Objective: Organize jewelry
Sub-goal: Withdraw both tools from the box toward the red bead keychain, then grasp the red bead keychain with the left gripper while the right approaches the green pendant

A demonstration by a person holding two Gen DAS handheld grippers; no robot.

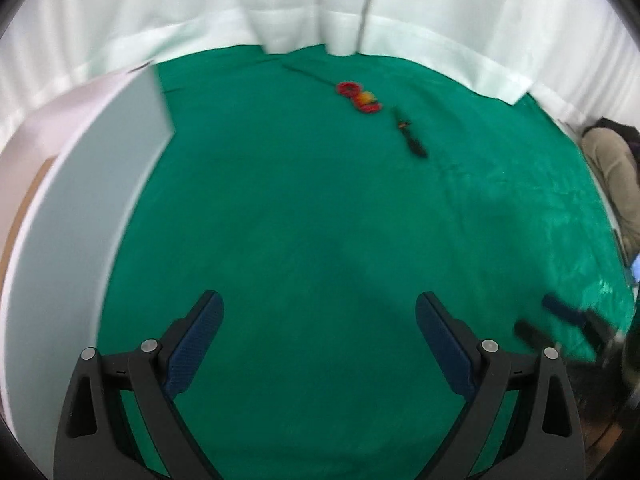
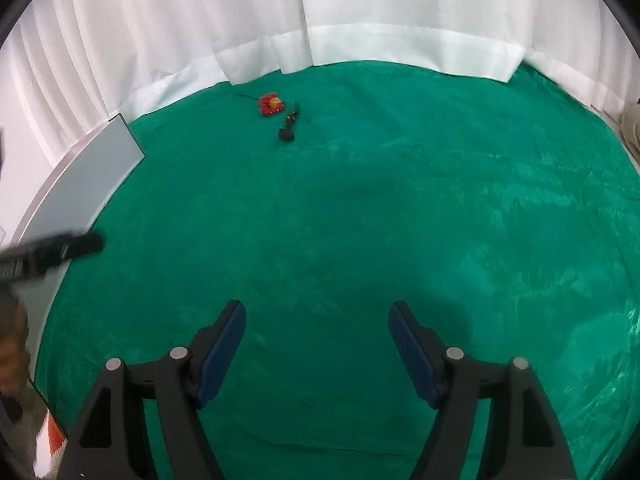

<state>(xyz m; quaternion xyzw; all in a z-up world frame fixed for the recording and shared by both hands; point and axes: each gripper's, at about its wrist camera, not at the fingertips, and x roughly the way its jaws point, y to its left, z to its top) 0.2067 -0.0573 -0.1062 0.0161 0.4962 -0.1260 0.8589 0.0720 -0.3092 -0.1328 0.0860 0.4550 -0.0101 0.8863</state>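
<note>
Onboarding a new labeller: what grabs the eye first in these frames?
The red beaded flower piece with a yellow centre pops against the green cloth, lying far back near the white curtain. A dark beaded piece lies just beside it. In the foreground, both the left tongs and right tongs gape open, holding nothing.

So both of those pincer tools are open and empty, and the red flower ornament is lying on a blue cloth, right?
Nearly. The cloth is green, not blue; the right wrist view shows it plainly. The rest holds: the left gripper and the right gripper are both open and empty, and the red flower ornament lies on the cloth, far from both, near the white curtain.
</note>
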